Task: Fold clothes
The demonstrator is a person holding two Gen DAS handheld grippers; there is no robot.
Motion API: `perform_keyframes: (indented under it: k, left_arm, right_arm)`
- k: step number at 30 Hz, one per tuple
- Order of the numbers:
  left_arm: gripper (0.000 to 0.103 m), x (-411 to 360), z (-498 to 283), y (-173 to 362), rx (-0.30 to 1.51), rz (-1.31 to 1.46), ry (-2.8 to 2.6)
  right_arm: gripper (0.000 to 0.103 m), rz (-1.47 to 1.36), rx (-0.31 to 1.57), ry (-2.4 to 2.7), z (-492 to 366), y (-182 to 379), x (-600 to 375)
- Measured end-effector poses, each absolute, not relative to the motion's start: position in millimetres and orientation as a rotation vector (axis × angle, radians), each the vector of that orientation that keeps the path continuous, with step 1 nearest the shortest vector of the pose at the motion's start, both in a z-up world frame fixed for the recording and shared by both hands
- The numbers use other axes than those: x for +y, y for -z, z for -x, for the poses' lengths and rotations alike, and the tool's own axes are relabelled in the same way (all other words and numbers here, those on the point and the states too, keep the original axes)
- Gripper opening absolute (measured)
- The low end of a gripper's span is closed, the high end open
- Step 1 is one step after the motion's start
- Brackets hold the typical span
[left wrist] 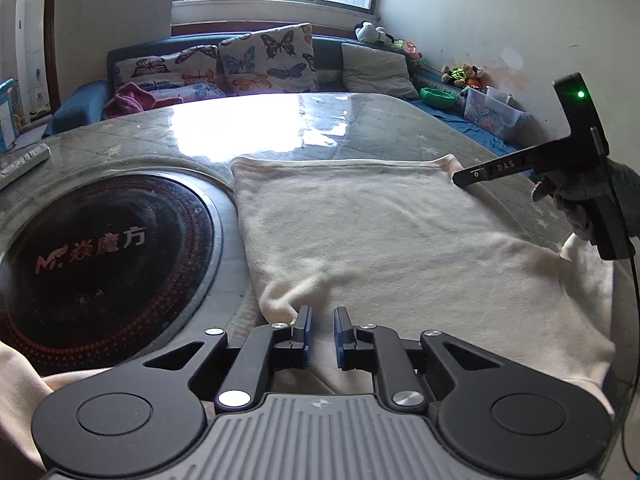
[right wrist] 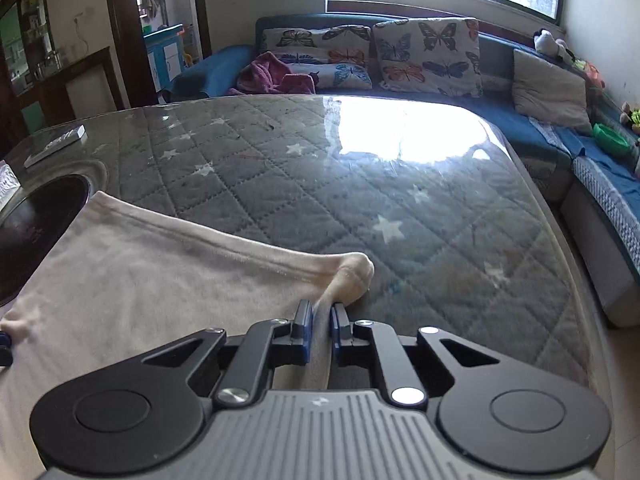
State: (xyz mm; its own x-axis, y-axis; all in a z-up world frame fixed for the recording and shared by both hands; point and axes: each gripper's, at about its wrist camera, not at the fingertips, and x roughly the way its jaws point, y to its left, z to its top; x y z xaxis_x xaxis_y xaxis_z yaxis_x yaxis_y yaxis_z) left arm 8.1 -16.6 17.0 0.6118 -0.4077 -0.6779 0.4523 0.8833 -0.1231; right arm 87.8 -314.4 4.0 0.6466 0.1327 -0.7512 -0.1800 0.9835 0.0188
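Right hand-held gripper (right wrist: pixel 321 312) pinches cream garment's (right wrist: pixel 132 280) far corner.

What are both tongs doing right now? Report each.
Left tongs: nearly closed over the cream garment's near edge; grip cannot be told.
Right tongs: closed, pinching the garment's far corner.

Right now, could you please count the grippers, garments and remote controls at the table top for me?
Grippers: 2, the left gripper and the right gripper
Garments: 1, the cream garment
Remote controls: 1, the remote control
Total: 4
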Motion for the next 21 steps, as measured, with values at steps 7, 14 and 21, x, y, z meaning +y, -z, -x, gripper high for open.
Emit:
perform_keyframes:
  k: [7, 14, 21]
  left_arm:
    - [0.013, -9, -16, -17, 0.753, -0.037, 0.455]
    - [0.013, 6, -2, -27, 0.729, -0.007, 0.436]
    - [0.014, 55, 15, -45, 0.678, 0.029, 0.232]
  right_arm:
    - [0.012, 0.093, 0.838, -0.195, -128, -3, -298]
    - [0.018, 0.135, 0.803, -0.232, -107, -23, -294]
    - [0.023, 0.219, 0.798, -0.406, -32, -34, -264]
